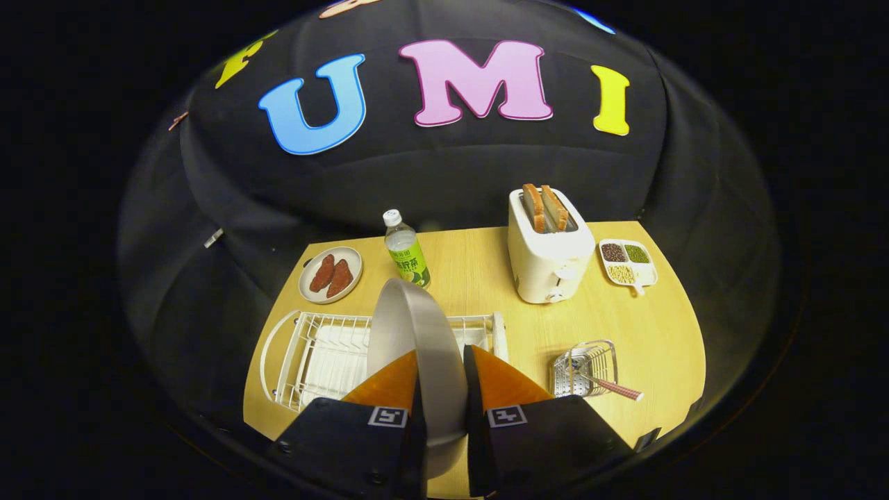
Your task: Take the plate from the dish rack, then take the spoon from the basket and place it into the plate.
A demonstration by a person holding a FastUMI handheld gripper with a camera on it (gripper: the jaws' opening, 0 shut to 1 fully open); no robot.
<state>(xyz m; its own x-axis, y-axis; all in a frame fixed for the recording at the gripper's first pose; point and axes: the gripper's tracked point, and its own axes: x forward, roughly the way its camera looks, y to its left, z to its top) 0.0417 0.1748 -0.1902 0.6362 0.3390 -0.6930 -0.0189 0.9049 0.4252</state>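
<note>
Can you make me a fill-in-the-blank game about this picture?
1. The gripper holds the grey plate on edge between its two ____.
2. The spoon with the checked handle lies in the small wire ____.
3. Two slices of bread stick up out of the white ____.
4. The white dish rack behind the plate sits on the ____ table.

Missing words: fingers; basket; toaster; wooden

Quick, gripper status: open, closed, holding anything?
Gripper: closed on the plate, held on edge between both fingers above the dish rack.
</note>
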